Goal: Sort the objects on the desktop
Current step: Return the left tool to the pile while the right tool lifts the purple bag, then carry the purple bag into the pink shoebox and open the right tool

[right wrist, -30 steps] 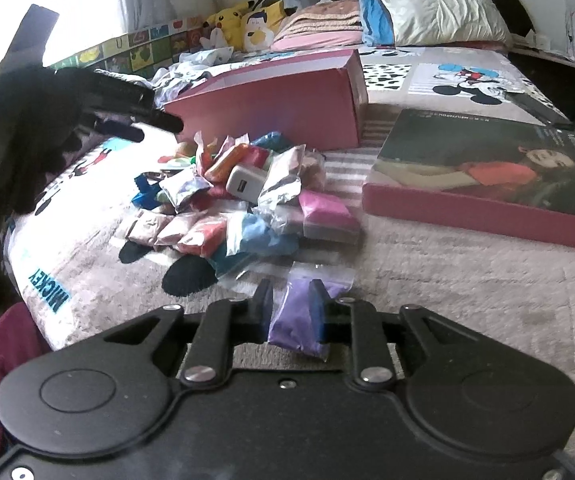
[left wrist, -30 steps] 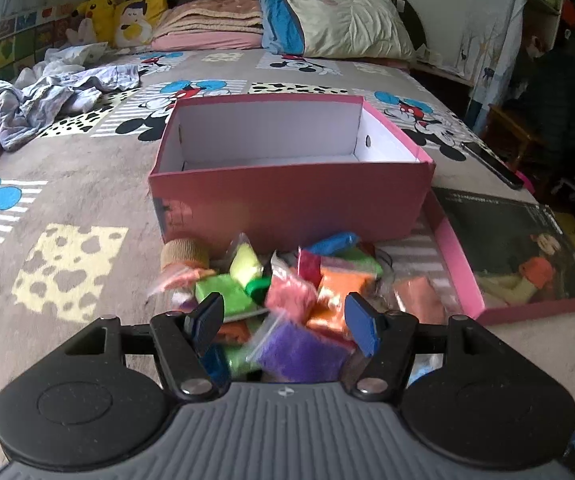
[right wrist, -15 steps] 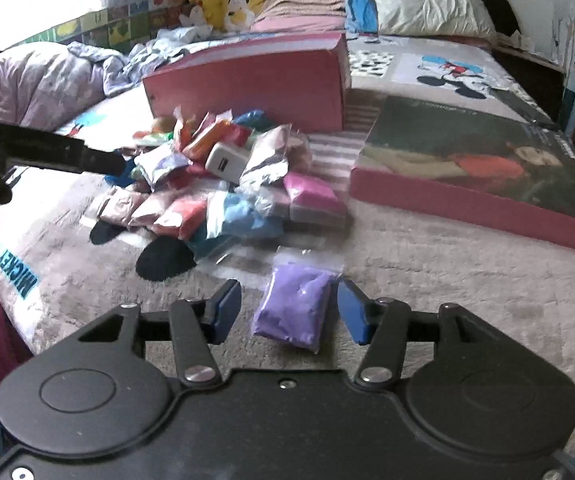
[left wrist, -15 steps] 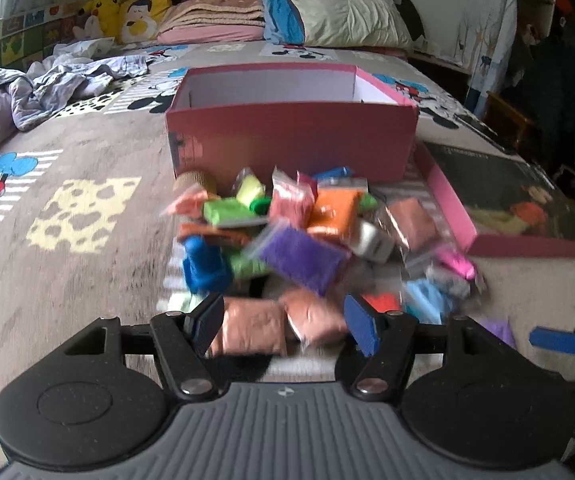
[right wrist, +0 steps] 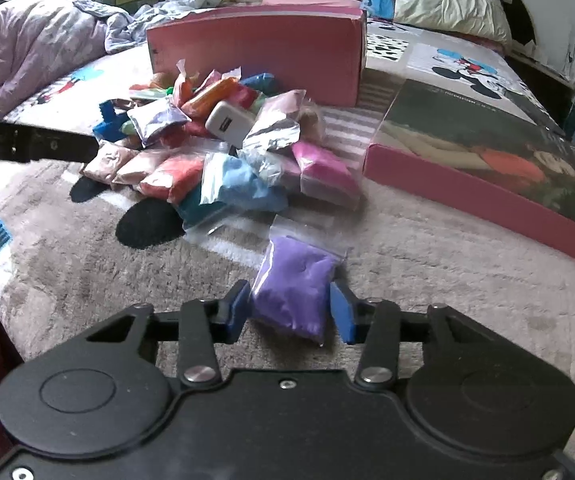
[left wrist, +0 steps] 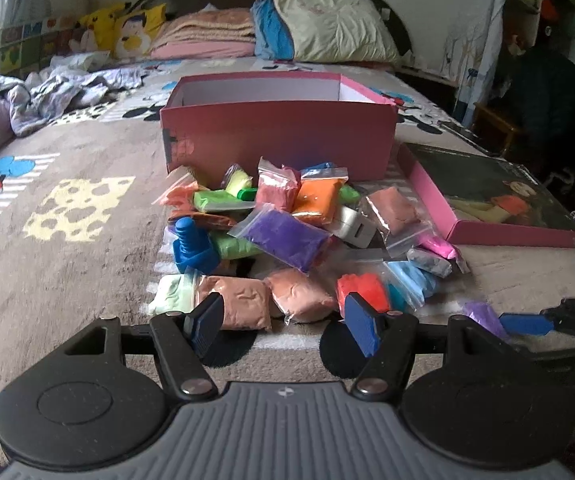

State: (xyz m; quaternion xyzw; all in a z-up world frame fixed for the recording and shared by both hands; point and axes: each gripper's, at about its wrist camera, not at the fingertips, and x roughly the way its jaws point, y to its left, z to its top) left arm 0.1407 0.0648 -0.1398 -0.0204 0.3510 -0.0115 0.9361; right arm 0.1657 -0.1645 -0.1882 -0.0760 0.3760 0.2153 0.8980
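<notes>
A pile of small clay bags in many colours (left wrist: 299,232) lies on the bed in front of an open pink box (left wrist: 279,136). It also shows in the right wrist view (right wrist: 223,148). A white charger (left wrist: 353,224) and a blue plastic bolt (left wrist: 191,246) lie in the pile. My left gripper (left wrist: 285,322) is open and empty, just short of two tan bags (left wrist: 243,306). My right gripper (right wrist: 291,314) is open around a purple bag (right wrist: 293,284) that lies on the blanket apart from the pile; the pads stand close to its sides.
The box lid (left wrist: 483,196) lies upside down to the right of the box. Crumpled bedding (right wrist: 35,52) lies at the left, pillows (left wrist: 327,32) and plush toys (left wrist: 127,28) at the headboard. The bed's edge is near on the left of the right wrist view.
My left gripper has pulled back from the pile and dropped lower. My right gripper was shut on the purple bag, let it go, and its fingers now stand closer to the bag again.
</notes>
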